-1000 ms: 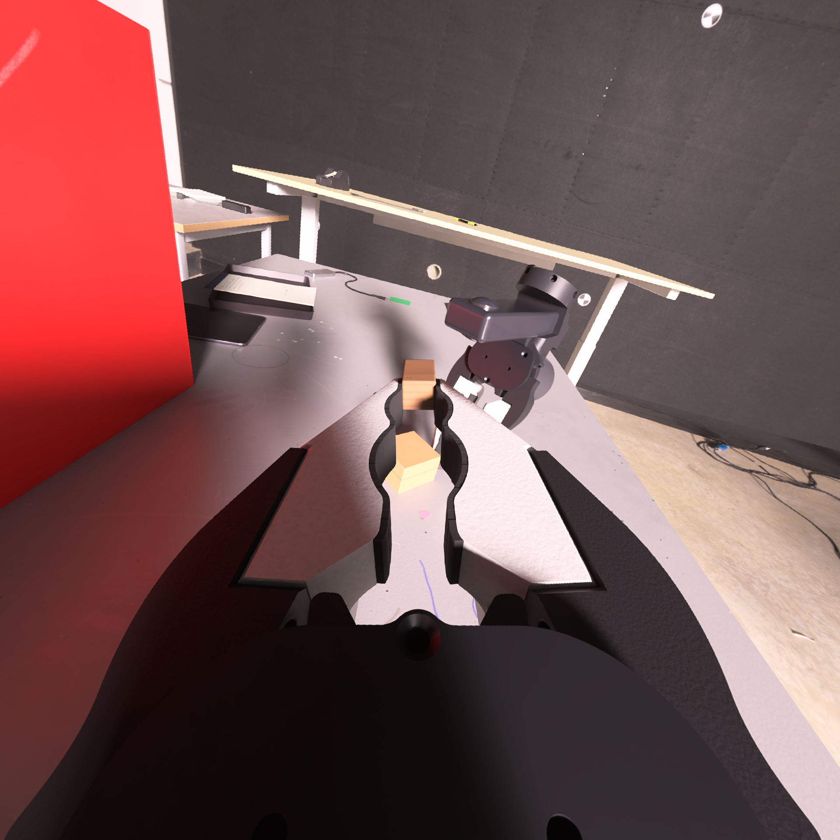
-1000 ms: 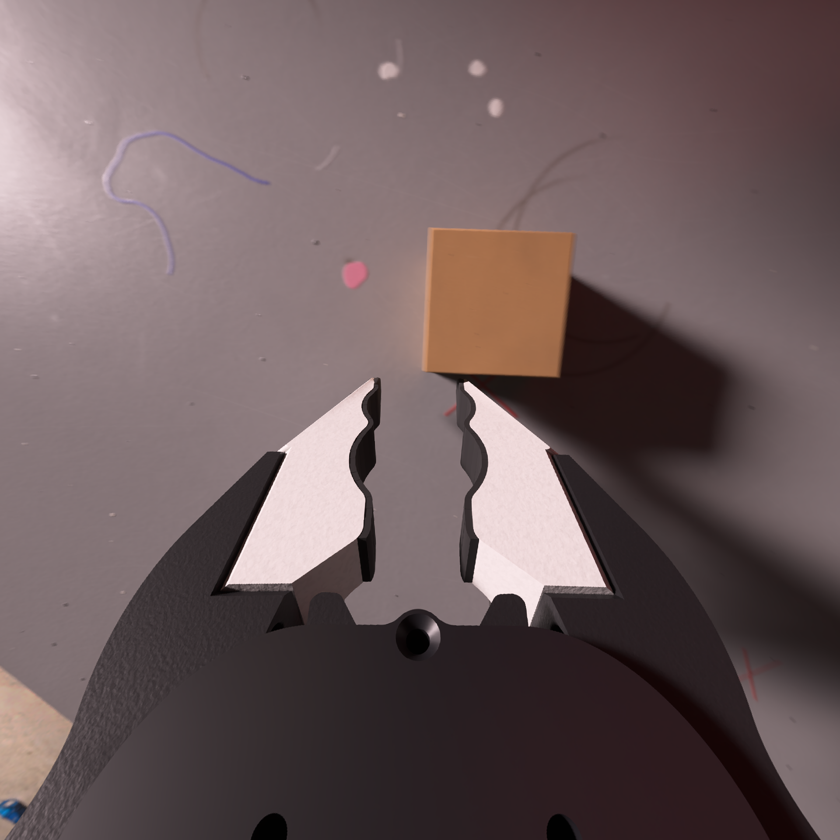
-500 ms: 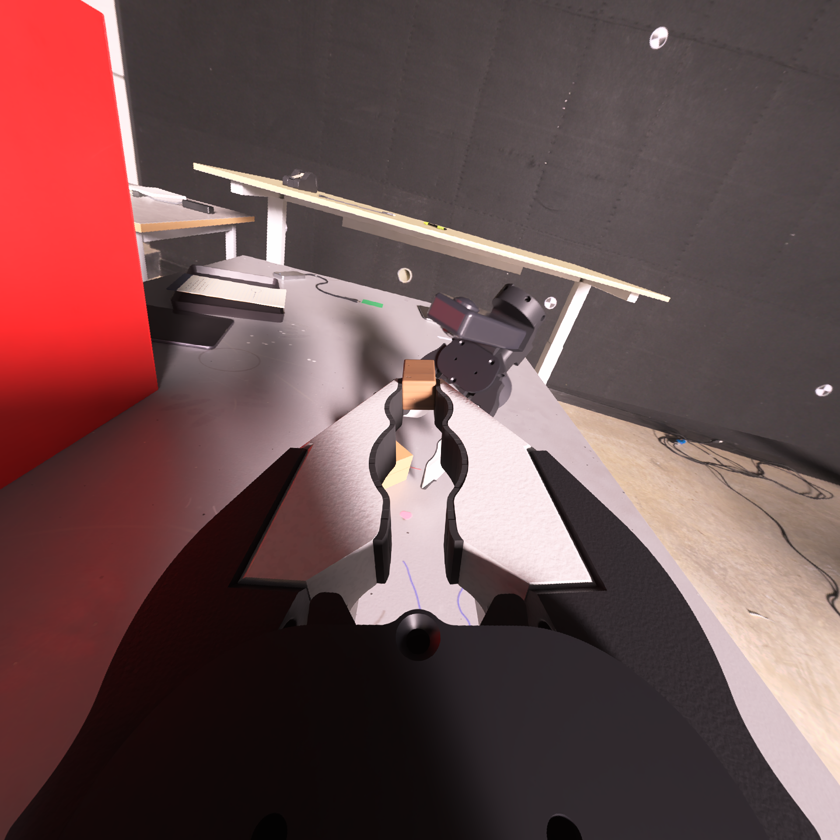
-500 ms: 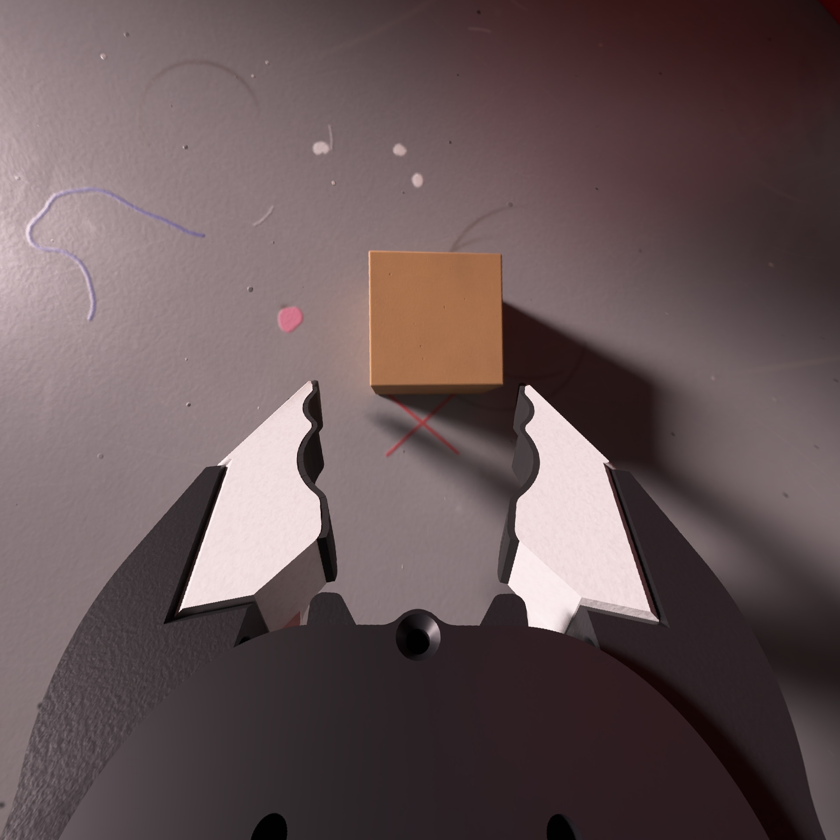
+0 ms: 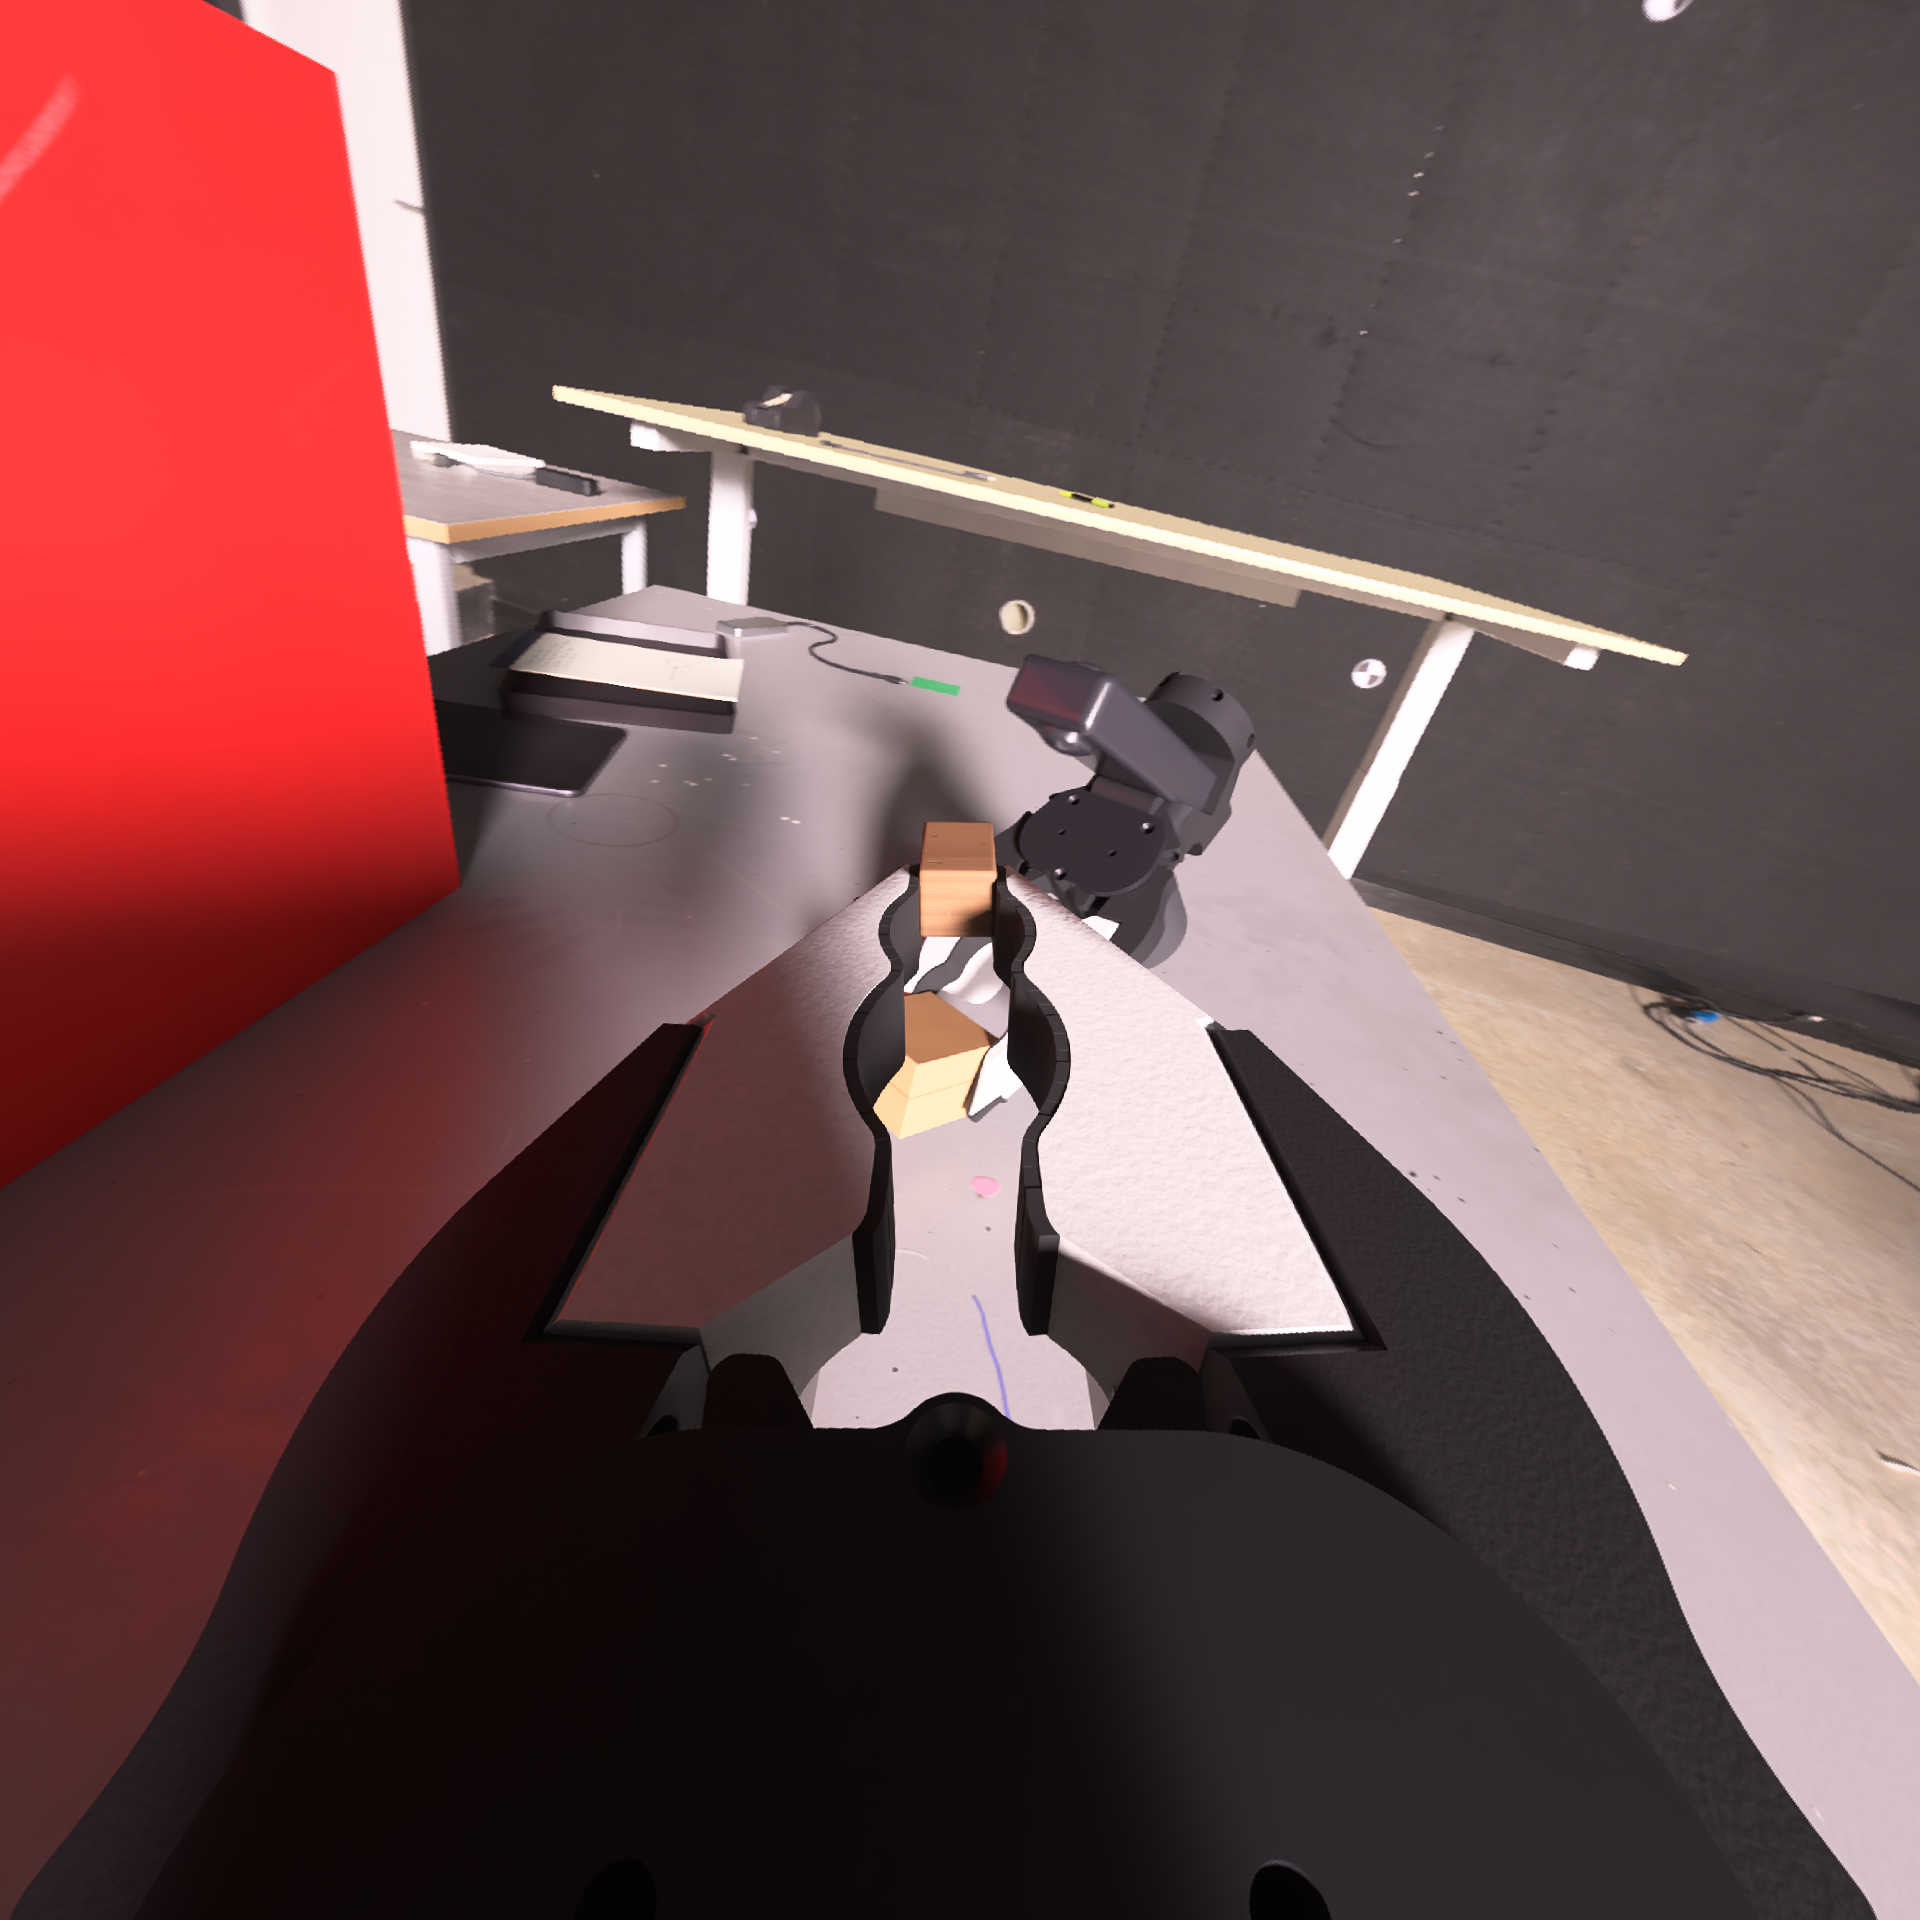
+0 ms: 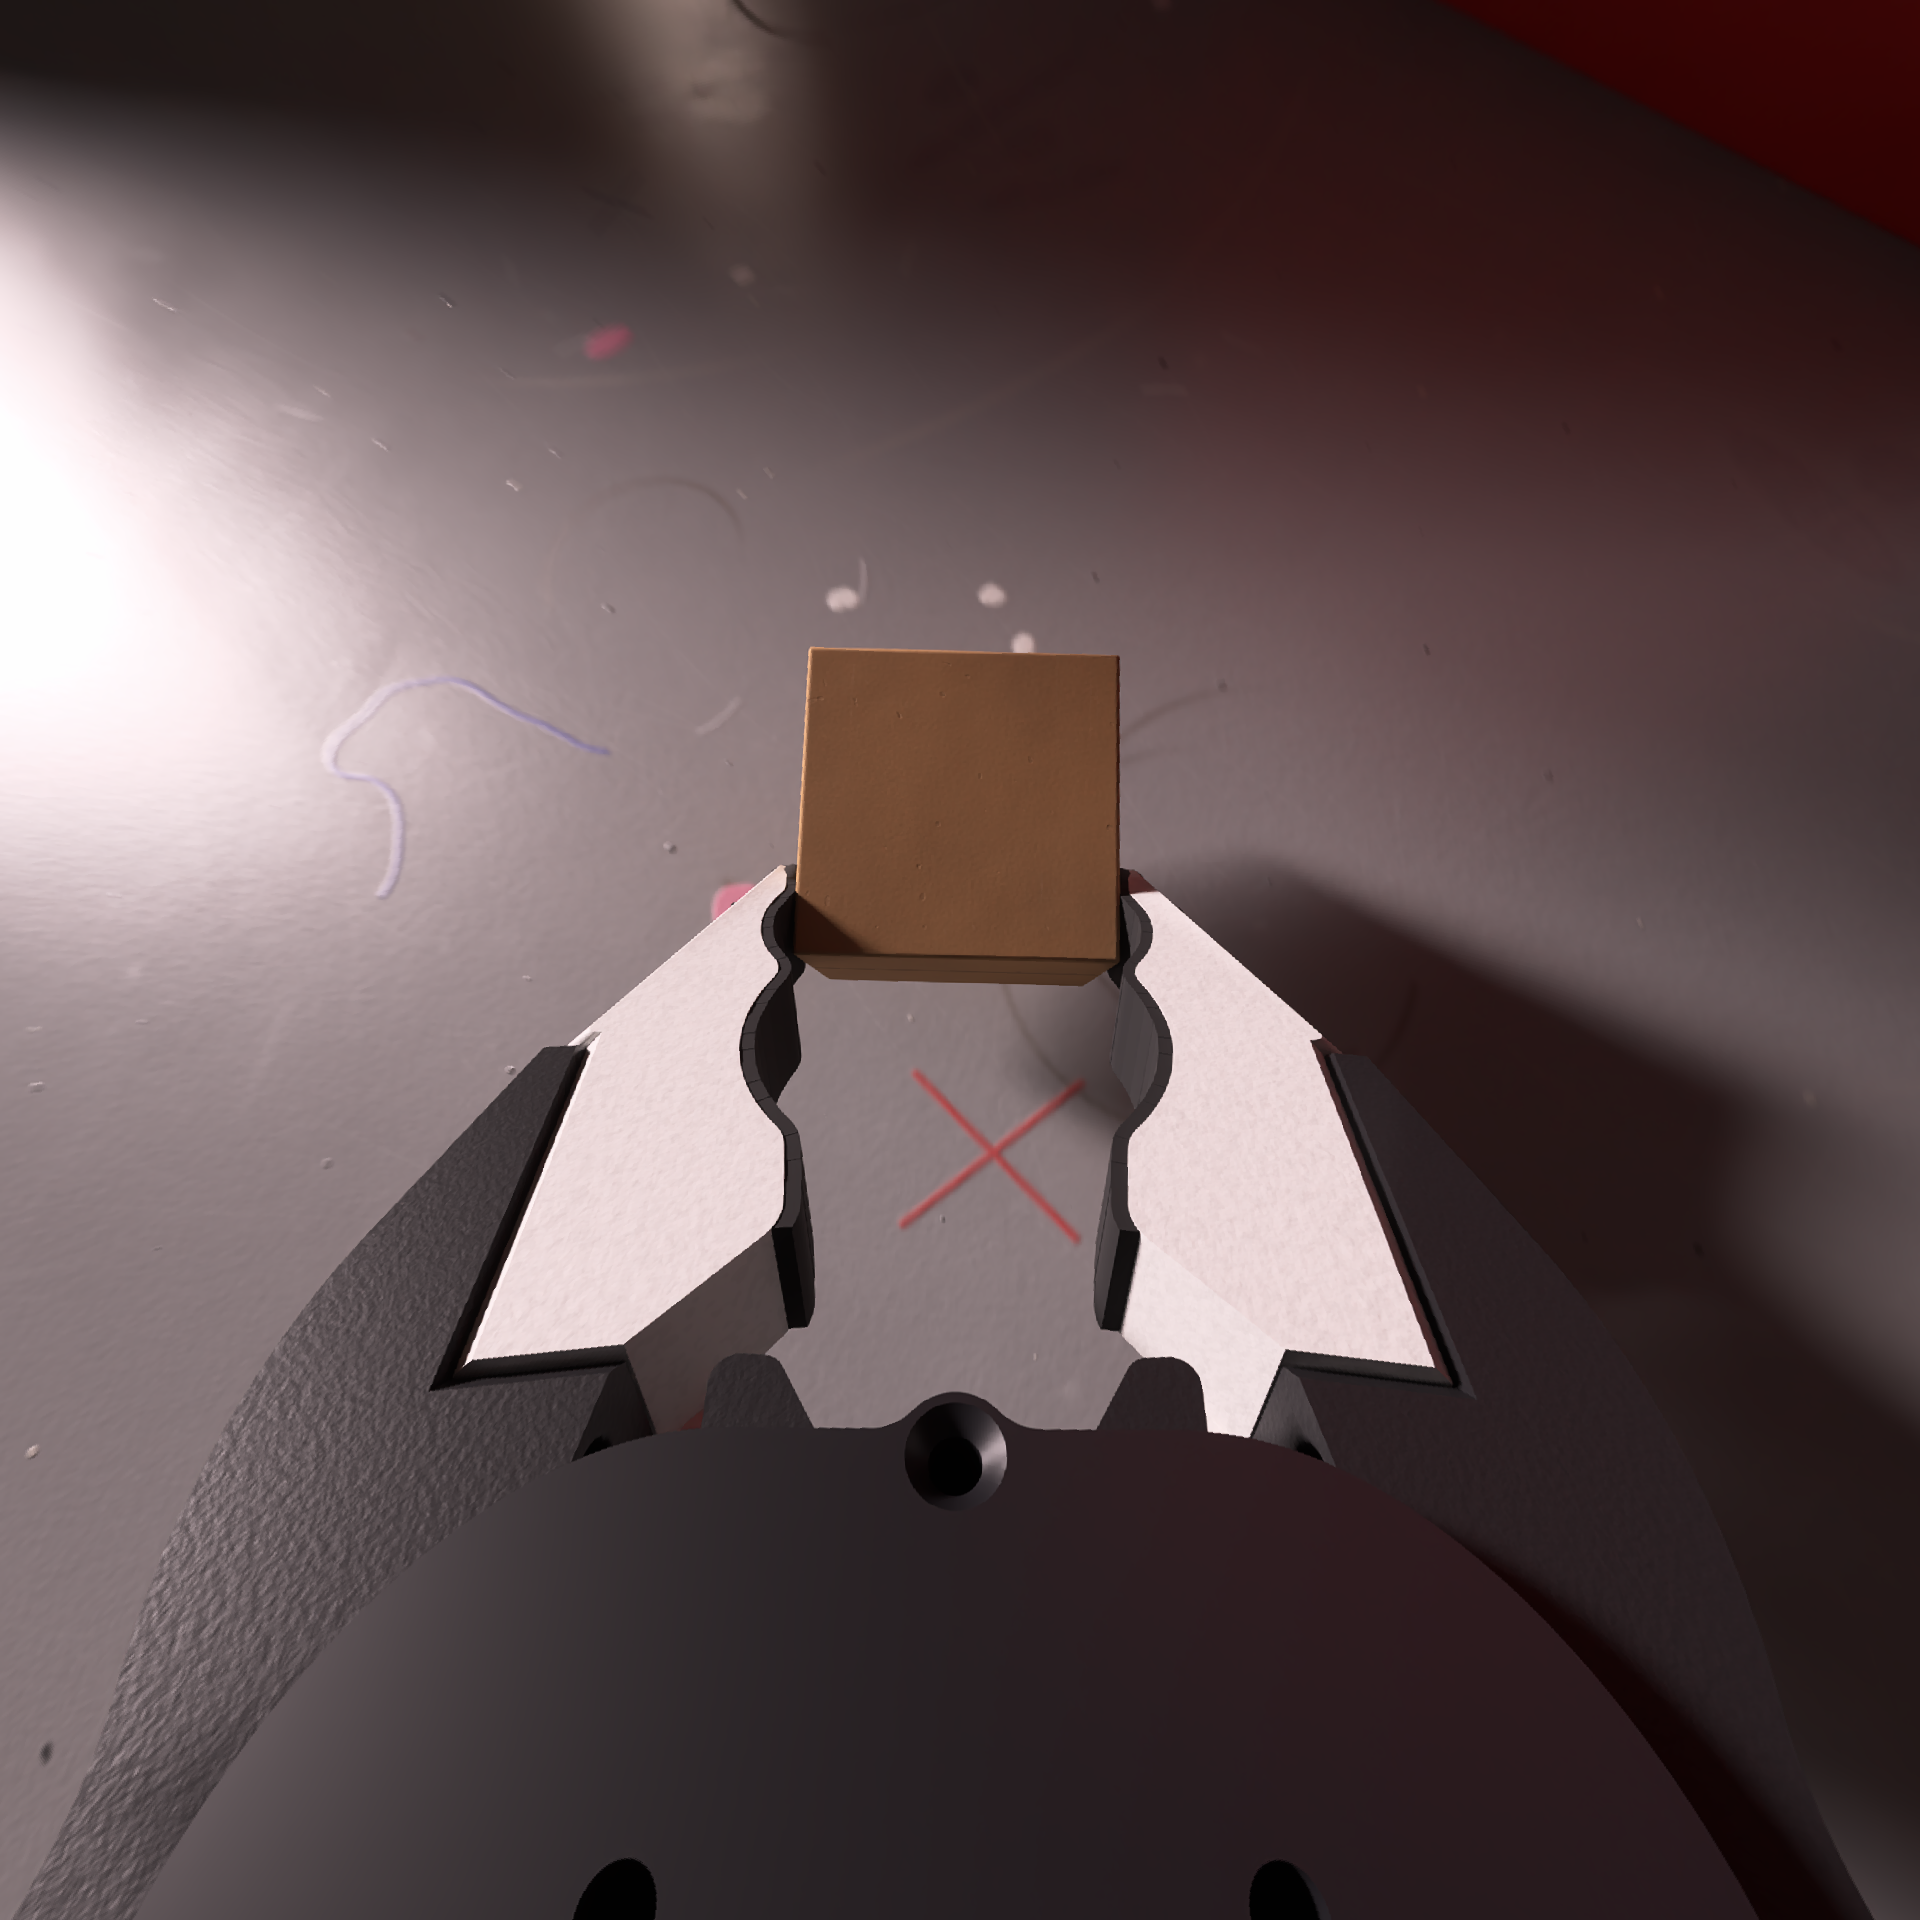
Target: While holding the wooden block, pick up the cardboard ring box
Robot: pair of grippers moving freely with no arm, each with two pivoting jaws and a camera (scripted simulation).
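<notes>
My left gripper point(image 5: 954, 894) is shut on the wooden block point(image 5: 956, 857), which sits at its fingertips above the grey table point(image 5: 1299, 1039). The cardboard ring box point(image 6: 956, 821) is a brown square box. My right gripper point(image 6: 956, 894) is shut on it, with a fingertip pressed on each side. In the left wrist view the box point(image 5: 935, 1070) shows between my left fingers, low over the table, with the right gripper's dark body point(image 5: 1112, 831) above and behind it. I cannot tell whether the box is clear of the table.
A tall red panel point(image 5: 187, 520) stands on the left. A stack of flat devices point(image 5: 623, 675) lies at the far left of the table. The table's right edge drops to a beige floor point(image 5: 1662, 1195). A red cross mark point(image 6: 992, 1153) lies on the table under my right fingers.
My right gripper opened wide, moved forward around the cardboard ring box and closed on its sides. The red cross now shows farther from the box. My left gripper still holds the wooden block.
</notes>
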